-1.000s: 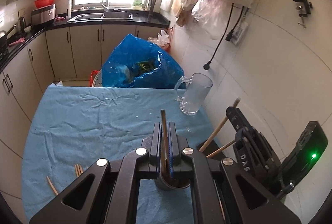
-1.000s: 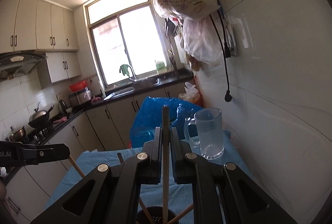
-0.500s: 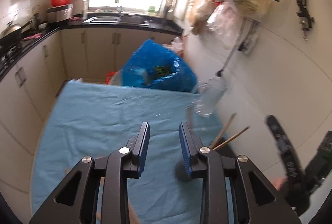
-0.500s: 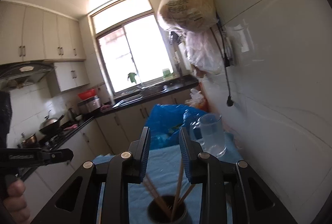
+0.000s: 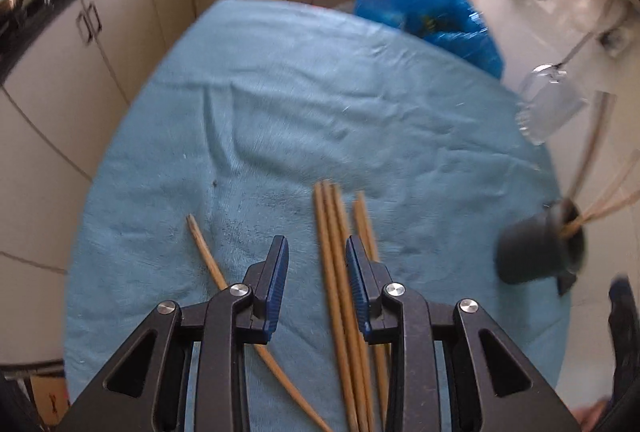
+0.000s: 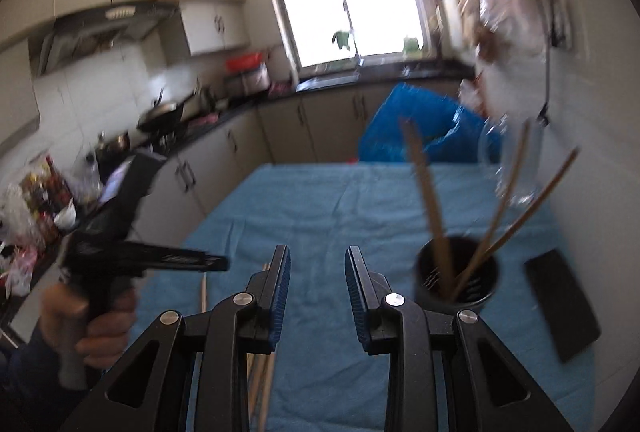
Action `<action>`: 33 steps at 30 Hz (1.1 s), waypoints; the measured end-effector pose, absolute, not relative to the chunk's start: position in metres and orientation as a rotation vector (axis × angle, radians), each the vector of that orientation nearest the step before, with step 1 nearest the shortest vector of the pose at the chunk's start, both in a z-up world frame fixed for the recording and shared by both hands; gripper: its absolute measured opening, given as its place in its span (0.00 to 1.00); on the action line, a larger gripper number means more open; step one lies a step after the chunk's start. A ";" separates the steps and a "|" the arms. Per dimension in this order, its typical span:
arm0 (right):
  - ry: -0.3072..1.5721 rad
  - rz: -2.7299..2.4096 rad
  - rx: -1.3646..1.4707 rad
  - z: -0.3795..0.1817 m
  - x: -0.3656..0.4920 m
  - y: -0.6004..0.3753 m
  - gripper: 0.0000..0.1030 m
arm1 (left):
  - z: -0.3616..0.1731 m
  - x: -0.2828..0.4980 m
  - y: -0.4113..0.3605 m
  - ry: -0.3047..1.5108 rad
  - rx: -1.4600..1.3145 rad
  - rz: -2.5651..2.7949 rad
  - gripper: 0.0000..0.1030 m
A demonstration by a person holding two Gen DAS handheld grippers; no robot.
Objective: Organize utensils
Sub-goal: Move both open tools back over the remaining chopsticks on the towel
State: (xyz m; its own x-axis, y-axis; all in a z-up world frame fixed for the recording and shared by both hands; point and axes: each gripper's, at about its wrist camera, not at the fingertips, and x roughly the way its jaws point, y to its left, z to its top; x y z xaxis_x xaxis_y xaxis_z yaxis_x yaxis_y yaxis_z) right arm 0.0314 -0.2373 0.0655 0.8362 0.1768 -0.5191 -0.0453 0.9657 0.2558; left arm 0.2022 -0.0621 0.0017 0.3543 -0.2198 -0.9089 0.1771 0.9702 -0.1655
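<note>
A: Left wrist view: where are the chopsticks?

B: A loose bundle of chopsticks (image 5: 340,272) lies on the blue cloth (image 5: 280,103) under the left gripper (image 5: 317,256), jaws parted, gripping nothing.

A: And the right gripper (image 6: 317,264)?

B: Also parted and empty; 3 chopsticks (image 6: 430,191) stand in the black cup (image 6: 456,274) beside it.

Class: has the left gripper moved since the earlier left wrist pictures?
Yes. The left gripper has swung away from the black holder, now at the right, to above loose chopsticks; its jaws opened, gripping nothing.

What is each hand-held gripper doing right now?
Left hand-held gripper: open, empty, above loose wooden chopsticks.
Right hand-held gripper: open, empty.
</note>
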 end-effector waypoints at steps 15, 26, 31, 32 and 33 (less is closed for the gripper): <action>0.792 0.117 0.253 0.017 0.096 -0.220 0.30 | -0.048 0.243 -0.080 1.251 0.005 -0.239 0.27; 1.008 0.207 0.278 -0.008 0.169 -0.195 0.30 | -0.048 0.235 -0.051 1.281 -0.023 -0.218 0.12; 1.138 0.208 0.330 -0.039 0.208 -0.191 0.30 | -0.048 0.230 -0.046 1.282 -0.032 -0.221 0.12; 1.159 0.205 0.328 -0.044 0.214 -0.189 0.30 | -0.048 0.230 -0.044 1.283 -0.034 -0.219 0.12; 1.170 0.198 0.334 -0.048 0.219 -0.188 0.30 | -0.048 0.229 -0.042 1.284 -0.038 -0.220 0.12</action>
State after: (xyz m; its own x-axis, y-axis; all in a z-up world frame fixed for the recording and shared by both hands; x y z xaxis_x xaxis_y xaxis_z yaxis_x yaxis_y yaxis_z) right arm 0.2186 -0.1877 -0.0481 0.3806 0.3238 -0.8662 0.0201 0.9336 0.3578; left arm 0.2290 -0.0422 -0.0475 0.2651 -0.1844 -0.9464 0.1419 0.9783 -0.1509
